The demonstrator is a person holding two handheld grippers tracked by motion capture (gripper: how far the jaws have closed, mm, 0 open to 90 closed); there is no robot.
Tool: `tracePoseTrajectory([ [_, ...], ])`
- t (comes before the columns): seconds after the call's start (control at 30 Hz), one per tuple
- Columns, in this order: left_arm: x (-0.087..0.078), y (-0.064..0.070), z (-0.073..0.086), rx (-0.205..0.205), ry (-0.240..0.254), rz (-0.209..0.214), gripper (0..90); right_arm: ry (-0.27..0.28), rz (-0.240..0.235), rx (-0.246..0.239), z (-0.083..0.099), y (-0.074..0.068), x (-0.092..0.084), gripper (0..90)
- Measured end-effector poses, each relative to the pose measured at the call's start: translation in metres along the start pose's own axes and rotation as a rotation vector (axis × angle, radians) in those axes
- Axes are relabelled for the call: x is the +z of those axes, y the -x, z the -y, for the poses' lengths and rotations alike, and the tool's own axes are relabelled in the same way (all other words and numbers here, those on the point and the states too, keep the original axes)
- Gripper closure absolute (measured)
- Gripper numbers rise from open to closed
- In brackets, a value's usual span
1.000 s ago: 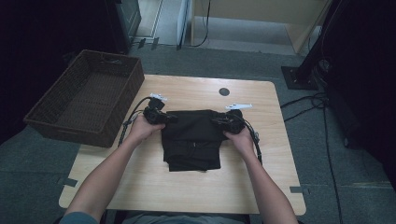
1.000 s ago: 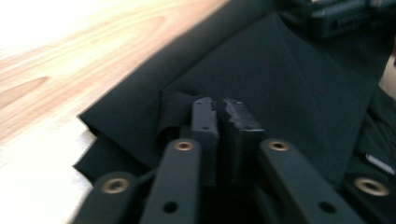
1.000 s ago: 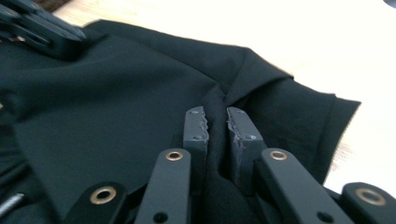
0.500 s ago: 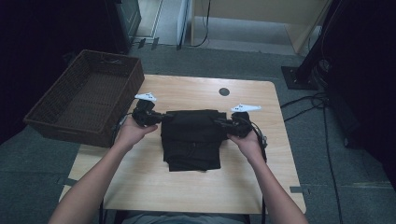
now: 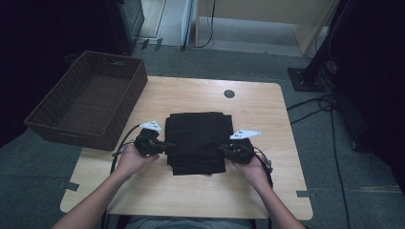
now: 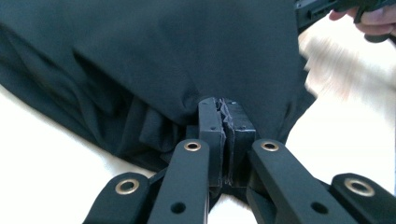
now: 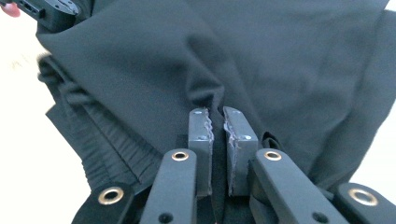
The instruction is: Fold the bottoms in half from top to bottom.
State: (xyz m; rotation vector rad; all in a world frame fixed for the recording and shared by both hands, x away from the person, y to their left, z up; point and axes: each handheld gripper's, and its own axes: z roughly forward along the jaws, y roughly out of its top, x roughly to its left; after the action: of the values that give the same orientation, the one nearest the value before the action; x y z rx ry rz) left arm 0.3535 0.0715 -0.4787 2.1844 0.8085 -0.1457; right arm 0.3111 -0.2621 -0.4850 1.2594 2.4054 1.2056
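Cloth [image 5: 198,140] between 2 grippers — left gripper [image 5: 165,144] and right gripper [image 5: 223,149] each pinch near-side edges, probably top fold; long axis runs away from person.

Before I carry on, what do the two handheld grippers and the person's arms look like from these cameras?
Both the left gripper and the right gripper are black, each topped by a pale grey three-cornered plate and trailing a black cable. Up close, the jaws are dark grey ridged blocks on black link arms with brass-coloured rivets. The forearms are bare; a teal sleeve edge shows at the left arm.
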Motion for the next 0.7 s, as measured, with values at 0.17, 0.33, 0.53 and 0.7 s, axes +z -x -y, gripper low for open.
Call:
tracePoseTrajectory([
  [0.17, 0.01, -0.006, 0.002, -0.004, 0.007, -0.024, 87.6, -0.016, 0.023, 0.017, 0.005, -0.001, 0.017, 84.8],
  [0.33, 0.02, -0.015, -0.001, -0.01, 0.008, -0.063, 87.7, -0.003, 0.045, 0.028, 0.003, 0.005, 0.027, 85.3],
  [0.53, 0.032, -0.036, -0.015, -0.036, 0.032, -0.091, 87.7, 0.038, 0.095, 0.052, -0.008, 0.018, 0.044, 86.4],
  [0.7, 0.039, -0.055, -0.028, -0.054, 0.052, -0.104, 87.7, 0.05, 0.125, 0.069, -0.022, 0.033, 0.056, 86.5],
])
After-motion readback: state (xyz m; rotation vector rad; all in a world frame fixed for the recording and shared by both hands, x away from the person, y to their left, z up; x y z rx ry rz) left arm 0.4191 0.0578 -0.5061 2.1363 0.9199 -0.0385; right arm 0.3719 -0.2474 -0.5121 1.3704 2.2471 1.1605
